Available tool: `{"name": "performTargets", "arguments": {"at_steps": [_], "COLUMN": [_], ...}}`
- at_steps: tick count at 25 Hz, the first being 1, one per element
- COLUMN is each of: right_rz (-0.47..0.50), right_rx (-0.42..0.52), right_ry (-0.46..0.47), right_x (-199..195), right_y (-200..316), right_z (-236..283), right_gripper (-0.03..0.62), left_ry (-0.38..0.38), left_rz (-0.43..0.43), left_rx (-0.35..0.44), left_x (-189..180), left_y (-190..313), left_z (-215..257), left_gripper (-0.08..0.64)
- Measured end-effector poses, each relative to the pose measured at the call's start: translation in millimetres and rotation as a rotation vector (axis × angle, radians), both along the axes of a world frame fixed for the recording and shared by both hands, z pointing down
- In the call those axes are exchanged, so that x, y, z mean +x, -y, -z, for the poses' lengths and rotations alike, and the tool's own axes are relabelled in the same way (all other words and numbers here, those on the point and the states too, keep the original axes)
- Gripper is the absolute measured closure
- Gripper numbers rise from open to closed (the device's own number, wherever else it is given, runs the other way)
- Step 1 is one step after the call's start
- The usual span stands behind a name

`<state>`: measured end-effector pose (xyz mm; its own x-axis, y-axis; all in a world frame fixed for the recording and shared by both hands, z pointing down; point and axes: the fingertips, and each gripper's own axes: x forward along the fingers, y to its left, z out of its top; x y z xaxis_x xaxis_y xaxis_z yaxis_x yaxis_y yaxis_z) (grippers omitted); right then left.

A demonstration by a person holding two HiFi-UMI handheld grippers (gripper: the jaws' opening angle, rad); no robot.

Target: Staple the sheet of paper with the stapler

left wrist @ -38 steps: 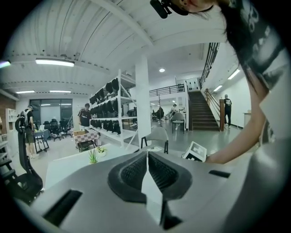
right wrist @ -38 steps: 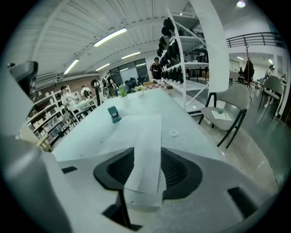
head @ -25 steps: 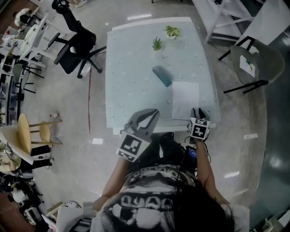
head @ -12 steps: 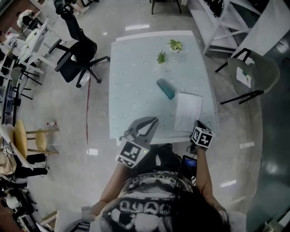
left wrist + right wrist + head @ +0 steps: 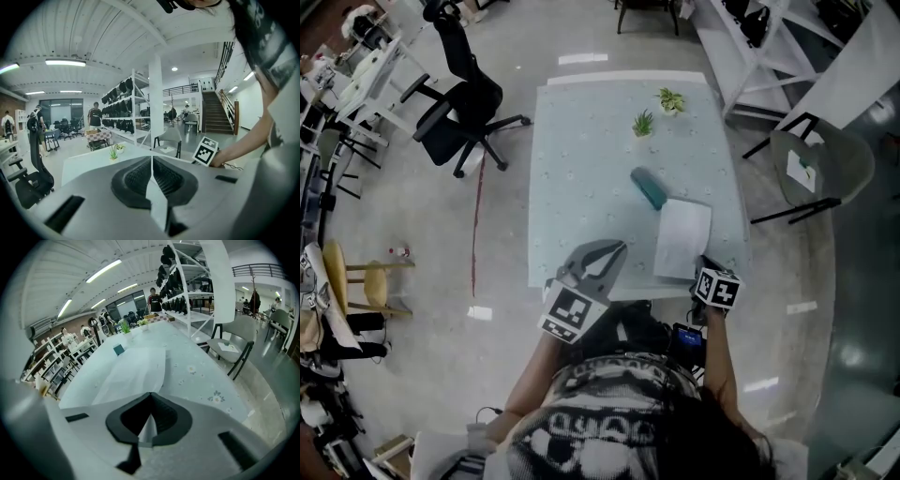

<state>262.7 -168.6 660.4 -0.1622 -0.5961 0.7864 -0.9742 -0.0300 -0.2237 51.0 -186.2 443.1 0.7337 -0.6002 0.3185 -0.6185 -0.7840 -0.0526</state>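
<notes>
We log flowered table [image 5: 581, 187], glossy floor [image 5: 502, 244]; stapler [image 5: 648, 187] lies diagonal; right hand-held gripper [image 5: 702, 264] just clamped paper [image 5: 682, 239]; left hand-held gripper [image 5: 619, 247] clenched.

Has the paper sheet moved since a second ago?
Yes. The sheet, which the right gripper has just closed on, has skewed: its near end swung left against the table's right edge.

My left gripper [image 5: 614, 247] points ahead, tipped slightly down, its jaws pressed together on nothing. My right forearm [image 5: 713, 349] stretches forward. My right gripper [image 5: 702, 264] slants steeply down; its jaws have just been closing and pinch the sheet [image 5: 682, 234] at its near edge.
</notes>
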Motion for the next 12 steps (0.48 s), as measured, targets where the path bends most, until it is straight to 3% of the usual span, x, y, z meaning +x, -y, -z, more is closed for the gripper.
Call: {"name": "performTargets", "arguments": {"at_steps": [12], "right_rz": [0.096], "right_rx": [-0.040], "right_ry": [-0.033], "right_x": [-13.0], "right_y": [-2.1], "right_z": [-6.7], "right_gripper": [0.589], "left_ry": [-0.014], "left_rz": [0.021], "left_rx": [-0.011], "left_x": [-7.1], "left_y": [5.9], "left_z": [-4.0], "left_gripper": [0.551]}}
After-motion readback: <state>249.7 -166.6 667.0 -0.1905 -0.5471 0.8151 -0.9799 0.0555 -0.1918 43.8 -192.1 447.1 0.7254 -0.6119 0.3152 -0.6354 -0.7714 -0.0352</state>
